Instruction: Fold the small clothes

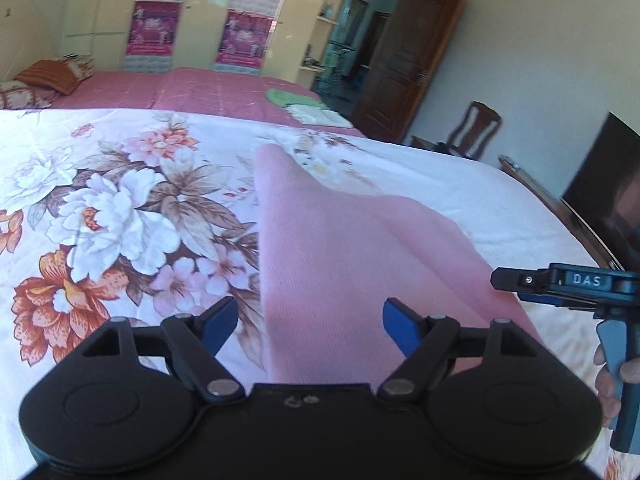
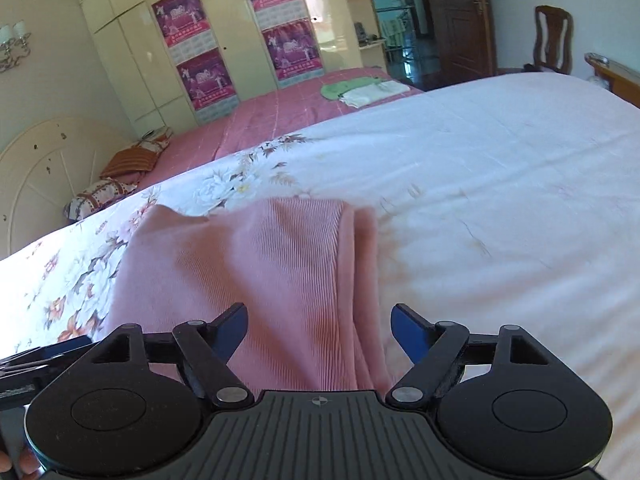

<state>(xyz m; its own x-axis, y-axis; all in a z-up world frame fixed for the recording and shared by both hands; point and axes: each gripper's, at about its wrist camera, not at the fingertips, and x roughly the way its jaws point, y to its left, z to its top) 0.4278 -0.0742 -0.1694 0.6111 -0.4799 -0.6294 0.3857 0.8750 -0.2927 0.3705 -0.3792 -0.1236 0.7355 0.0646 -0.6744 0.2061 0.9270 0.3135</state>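
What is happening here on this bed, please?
A person is folding a small pink garment on a bed with a floral sheet, using a hand-held claw in each hand. The garment lies partly folded on the sheet. Both the left claw and the right claw are open above its near edge, and neither holds it. Green and white clothes lie on the pink bed behind.

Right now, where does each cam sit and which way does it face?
Left wrist: on the left gripper, angled down over the pink garment on the floral bedspread; right gripper and fingers at its right edge.
Right wrist: on the right gripper, angled down at the same garment; open blue pads.
Shared: garment, bedspread, wardrobe, green cloth.
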